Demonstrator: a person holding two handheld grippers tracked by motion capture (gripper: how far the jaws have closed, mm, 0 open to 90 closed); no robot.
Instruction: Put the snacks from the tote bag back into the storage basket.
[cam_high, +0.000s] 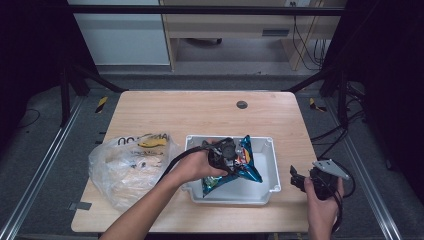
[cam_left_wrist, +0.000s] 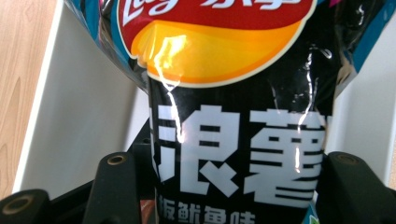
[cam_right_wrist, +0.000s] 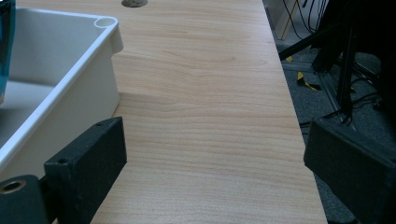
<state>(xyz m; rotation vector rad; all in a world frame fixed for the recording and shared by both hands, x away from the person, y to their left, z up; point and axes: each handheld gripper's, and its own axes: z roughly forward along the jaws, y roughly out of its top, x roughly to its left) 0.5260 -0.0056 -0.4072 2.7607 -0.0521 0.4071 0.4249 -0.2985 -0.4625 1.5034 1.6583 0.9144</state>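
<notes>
A blue and black chip bag (cam_high: 246, 164) with a red and yellow logo leans inside the white bin (cam_high: 273, 167). My left gripper (cam_high: 226, 152) is shut on it. In the left gripper view the bag (cam_left_wrist: 233, 93) stands between the two black jaws, and the pads press its sides. My right gripper (cam_high: 297, 180) hovers over the table to the right of the bin. Its jaws stand wide apart, with nothing but bare wood between them (cam_right_wrist: 215, 154).
A crumpled clear plastic bag (cam_high: 127, 167) holding several items lies on the table's left side. The bin's corner (cam_right_wrist: 105, 28) sits close to the right gripper's left jaw. A round cable hole (cam_high: 242, 104) marks the far table. The table's right edge (cam_right_wrist: 299, 140) is near.
</notes>
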